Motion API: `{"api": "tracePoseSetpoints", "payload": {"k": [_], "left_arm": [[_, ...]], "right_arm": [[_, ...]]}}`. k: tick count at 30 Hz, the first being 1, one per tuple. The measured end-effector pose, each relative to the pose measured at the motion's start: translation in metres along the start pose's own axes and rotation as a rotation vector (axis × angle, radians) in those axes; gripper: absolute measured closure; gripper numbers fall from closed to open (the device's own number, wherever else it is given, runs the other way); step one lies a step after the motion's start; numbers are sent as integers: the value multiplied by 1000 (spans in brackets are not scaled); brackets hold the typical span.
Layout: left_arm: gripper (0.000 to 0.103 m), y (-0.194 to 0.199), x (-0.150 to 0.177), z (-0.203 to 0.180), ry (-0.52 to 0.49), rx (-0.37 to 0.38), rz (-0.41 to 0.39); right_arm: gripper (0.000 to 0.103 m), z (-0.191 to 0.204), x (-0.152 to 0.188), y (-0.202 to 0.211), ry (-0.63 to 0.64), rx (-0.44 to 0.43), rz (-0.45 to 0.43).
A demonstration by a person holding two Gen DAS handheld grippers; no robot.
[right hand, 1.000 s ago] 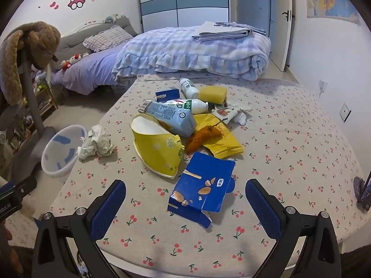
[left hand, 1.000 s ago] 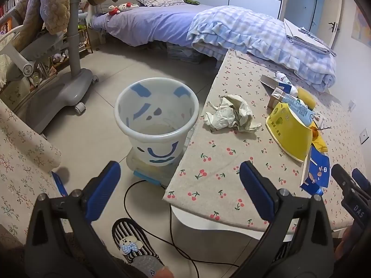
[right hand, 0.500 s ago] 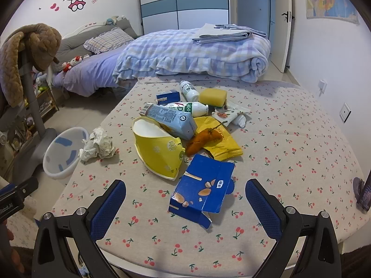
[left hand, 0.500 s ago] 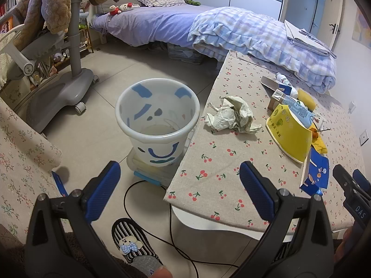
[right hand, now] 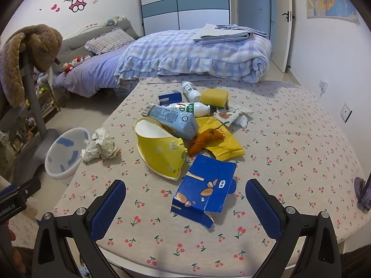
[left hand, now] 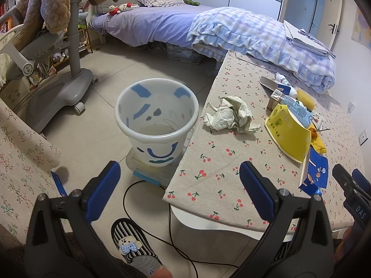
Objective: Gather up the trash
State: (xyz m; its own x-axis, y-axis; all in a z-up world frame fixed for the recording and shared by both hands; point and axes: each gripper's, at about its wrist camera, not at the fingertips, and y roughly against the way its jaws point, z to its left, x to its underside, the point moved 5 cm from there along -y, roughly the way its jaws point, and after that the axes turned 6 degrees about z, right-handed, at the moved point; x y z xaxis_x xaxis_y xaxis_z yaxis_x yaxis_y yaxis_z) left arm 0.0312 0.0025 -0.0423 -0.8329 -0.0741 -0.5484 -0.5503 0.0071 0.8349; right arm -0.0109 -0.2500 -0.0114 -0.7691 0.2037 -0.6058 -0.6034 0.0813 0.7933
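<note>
The left gripper [left hand: 177, 176] is held out with its blue-padded fingers [left hand: 103, 191] spread wide, gripping nothing. The right gripper [right hand: 185, 199] is just as wide apart, pads [right hand: 263, 202] bare, and its tip [left hand: 347, 185] shows beside the left one.

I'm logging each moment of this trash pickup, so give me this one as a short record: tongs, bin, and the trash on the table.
left tongs: open, holding nothing
right tongs: open, holding nothing, above the table edge
bin: white plastic bucket with blue marks, on the floor beside the table, looks empty
table: cherry-print cloth
nearest the bin: crumpled white paper
nearest the right tongs: flattened blue carton
other trash: squashed yellow paper cup, pale blue milk carton
</note>
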Motion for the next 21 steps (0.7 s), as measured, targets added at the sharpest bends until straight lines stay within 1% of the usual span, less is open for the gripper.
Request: {"api": "tracePoseSetpoints", "payload": {"k": [21], "left_arm": [[1,3,-3,-2,0,1,-2]], "right_arm": [[0,2,1,-1,-3,-4,-1]]}}
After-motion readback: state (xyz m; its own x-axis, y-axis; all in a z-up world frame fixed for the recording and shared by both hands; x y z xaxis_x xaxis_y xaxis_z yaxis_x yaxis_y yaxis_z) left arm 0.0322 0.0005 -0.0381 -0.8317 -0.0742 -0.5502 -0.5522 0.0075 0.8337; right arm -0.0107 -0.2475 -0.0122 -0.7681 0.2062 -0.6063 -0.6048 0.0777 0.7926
